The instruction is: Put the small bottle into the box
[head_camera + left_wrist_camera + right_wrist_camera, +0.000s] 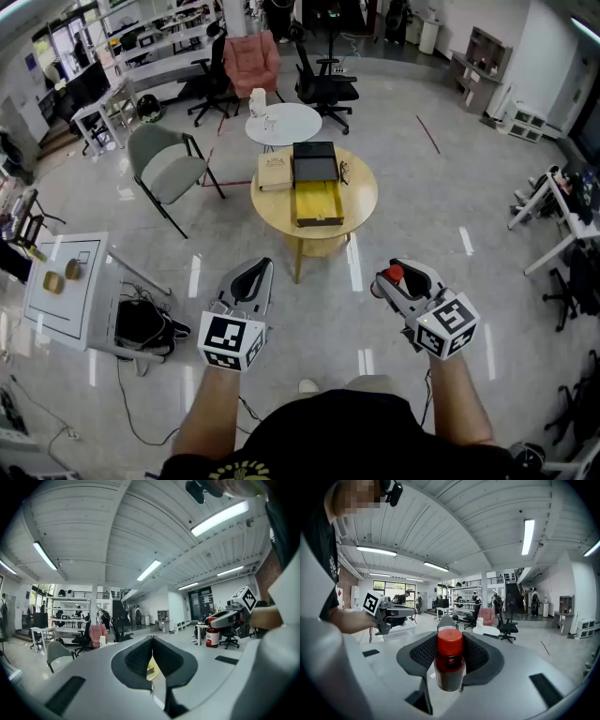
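Note:
A small dark bottle (450, 667) with a red cap sits between the pads of my right gripper (451, 645), which is shut on it. In the head view the red cap of the bottle (395, 275) shows at the tip of the right gripper (394, 279), low right over the floor. My left gripper (249, 279) hangs beside it at the left, shut with nothing in it; its pads (140, 656) meet. On the round yellow table (361, 192) ahead stand an open black box (314, 164), a yellow tray (319, 204) and a tan box (275, 172).
A small white round table (283, 124) stands behind the yellow one. A grey chair (169, 169) is at the left, with black office chairs (323, 84) farther back. A white cart (66, 291) and a black bag (141, 323) sit at my left.

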